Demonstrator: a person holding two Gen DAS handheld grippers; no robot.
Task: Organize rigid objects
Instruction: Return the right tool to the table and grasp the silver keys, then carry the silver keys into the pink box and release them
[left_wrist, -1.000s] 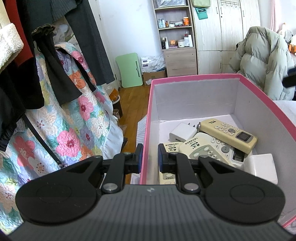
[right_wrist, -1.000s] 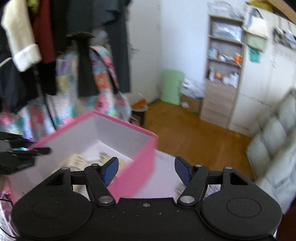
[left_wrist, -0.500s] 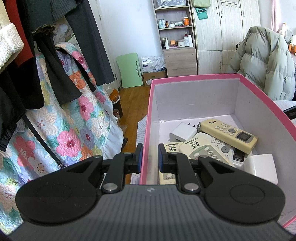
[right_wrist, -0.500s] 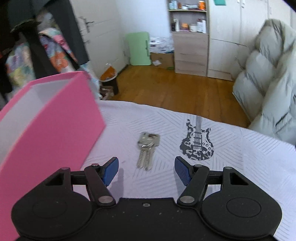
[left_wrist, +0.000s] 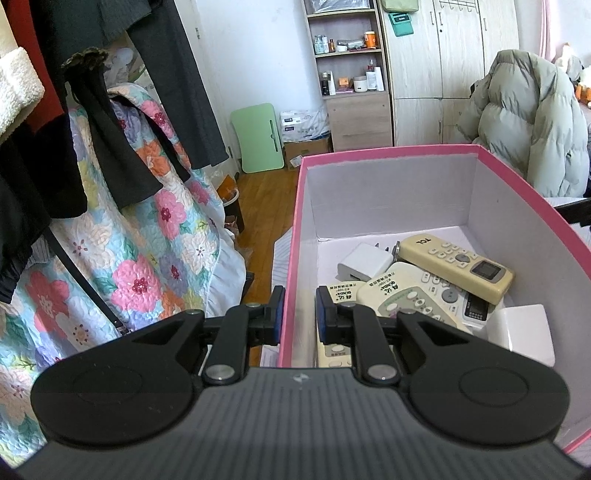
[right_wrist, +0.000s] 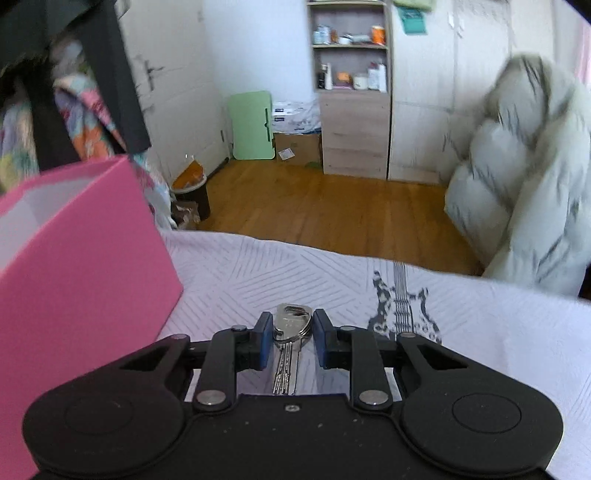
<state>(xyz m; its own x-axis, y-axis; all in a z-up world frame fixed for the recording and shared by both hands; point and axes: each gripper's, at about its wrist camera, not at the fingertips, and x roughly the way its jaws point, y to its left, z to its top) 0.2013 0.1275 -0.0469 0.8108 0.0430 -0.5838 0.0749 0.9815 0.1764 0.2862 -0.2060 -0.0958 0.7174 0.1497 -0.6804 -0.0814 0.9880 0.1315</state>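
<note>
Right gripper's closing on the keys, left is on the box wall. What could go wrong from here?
1. The keys lie flat on the bedspread. The right gripper has just been closing around their heads, with a sliver of gap on each side, so the pads may slip off or pinch cloth.
2. Only the heads sit between the pads, so the blades could swing on the ring when lifted.
3. The left gripper pinches one wall of the pink box, so a tug could tilt it and shift the remotes.

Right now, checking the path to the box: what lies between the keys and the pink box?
Only bare patterned bedsheet between keys and pink box, in the right wrist view.
</note>
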